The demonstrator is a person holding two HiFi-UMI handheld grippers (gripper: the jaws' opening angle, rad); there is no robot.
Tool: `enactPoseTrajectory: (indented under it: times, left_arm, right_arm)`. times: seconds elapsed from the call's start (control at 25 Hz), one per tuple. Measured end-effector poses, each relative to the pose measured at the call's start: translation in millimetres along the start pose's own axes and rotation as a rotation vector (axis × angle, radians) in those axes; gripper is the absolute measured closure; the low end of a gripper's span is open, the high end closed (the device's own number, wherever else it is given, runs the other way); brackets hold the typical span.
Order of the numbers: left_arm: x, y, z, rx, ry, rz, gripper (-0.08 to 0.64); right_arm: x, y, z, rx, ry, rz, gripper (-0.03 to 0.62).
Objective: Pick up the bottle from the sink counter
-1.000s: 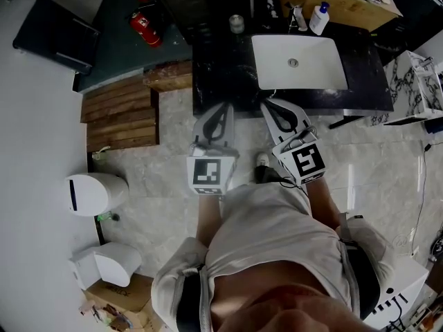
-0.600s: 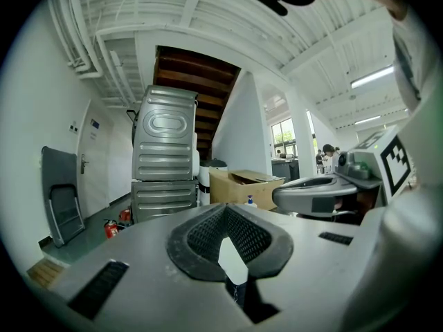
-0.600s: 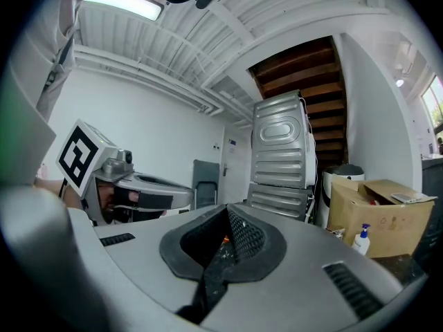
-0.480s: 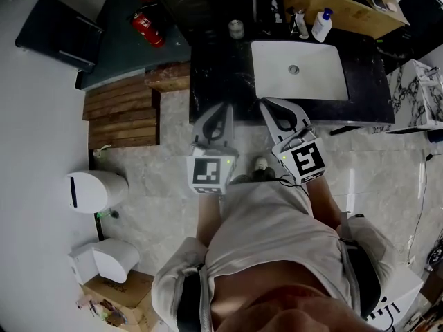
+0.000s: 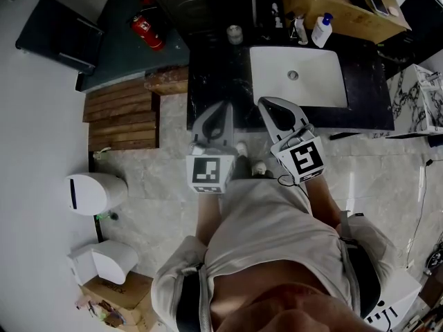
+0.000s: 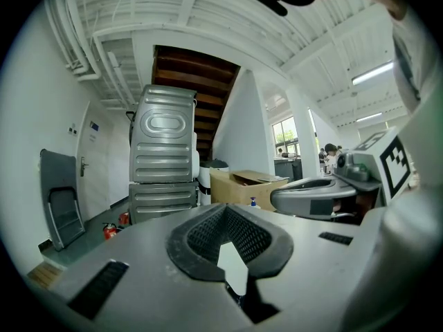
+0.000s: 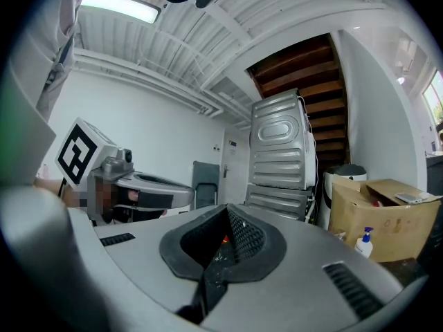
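Your left tongs (image 5: 224,109) are clenched on nothing, pads pressed tip to tip, and your right tongs (image 5: 267,103) are clenched and empty the same way. Both point level at the dark surface (image 5: 221,75), side by side and a little apart, with their tips at its near edge.

The bottle (image 5: 320,31) — white, with a blue pump top — stands upright at the far back of the surface, just beside the cardboard box (image 5: 349,5). The white sink (image 5: 318,81) lies between your right tongs and the bottle, so the whole basin sits in that line. Just left of the bottle stands a slimmer pale item (image 5: 299,26), too small to tell what it is. A small jar (image 5: 235,33) sits at the back left of the surface, well apart from the bottle.

Off to the left, a red fire extinguisher (image 5: 147,32) lies on the dark floor, and wooden boards (image 5: 121,113) are stacked beside the surface. Behind it all rise two ribbed metal machines (image 7: 280,151) — one on top of the other.
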State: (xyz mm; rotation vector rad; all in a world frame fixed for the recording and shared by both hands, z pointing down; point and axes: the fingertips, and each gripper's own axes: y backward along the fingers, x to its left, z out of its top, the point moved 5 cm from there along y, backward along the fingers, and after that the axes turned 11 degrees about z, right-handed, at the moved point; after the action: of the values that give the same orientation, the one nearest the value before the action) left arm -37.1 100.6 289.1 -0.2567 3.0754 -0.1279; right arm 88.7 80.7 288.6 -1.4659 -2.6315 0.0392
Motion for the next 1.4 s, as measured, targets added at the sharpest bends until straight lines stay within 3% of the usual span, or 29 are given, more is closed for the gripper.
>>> enactPoseTrajectory:
  times: [0.64, 1.4]
  left_arm:
    - [16.9, -61.9, -4.7, -0.001, 0.008, -0.046, 0.558]
    - [79.1, -147.0, -9.8, 0.01, 0.022, -0.135, 0.558]
  right_arm:
    - [-43.2, -36.2, -11.7, 0.015, -0.009, -0.042, 0.6]
    - [-84.3, -115.2, -16.9, 0.084, -0.018, -0.139, 0.6]
